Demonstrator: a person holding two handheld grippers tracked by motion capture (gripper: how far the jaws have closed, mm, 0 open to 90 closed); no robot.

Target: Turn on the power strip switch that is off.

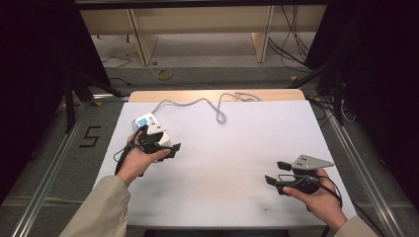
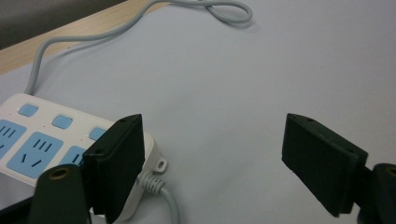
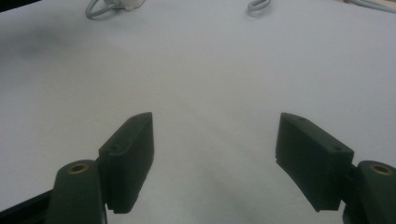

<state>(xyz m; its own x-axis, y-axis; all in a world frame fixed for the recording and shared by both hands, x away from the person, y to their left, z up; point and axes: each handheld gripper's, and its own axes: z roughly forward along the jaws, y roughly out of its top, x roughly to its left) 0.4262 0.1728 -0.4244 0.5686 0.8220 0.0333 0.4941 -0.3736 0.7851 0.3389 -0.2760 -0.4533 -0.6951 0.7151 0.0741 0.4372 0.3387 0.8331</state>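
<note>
Here, a white sheet (image 1: pixel 232 148) is spread over the table. At its ten o'clock a white power strip (image 1: pixel 146 123) with pale blue sockets and buttons is laid flat, its grey cord (image 1: pixel 197 102) looped towards twelve. The left gripper (image 1: pixel 170 150) is held released just beside it, nothing between the jaws. At four o'clock the right gripper (image 1: pixel 274 173) is likewise spread, empty.

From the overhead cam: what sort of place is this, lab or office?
Likely a lab recording rig. A white-covered table sits inside aluminium frame rails, dark curtains hang at both sides, and loose cables trail over the floor behind. A power strip lies on the table.
</note>
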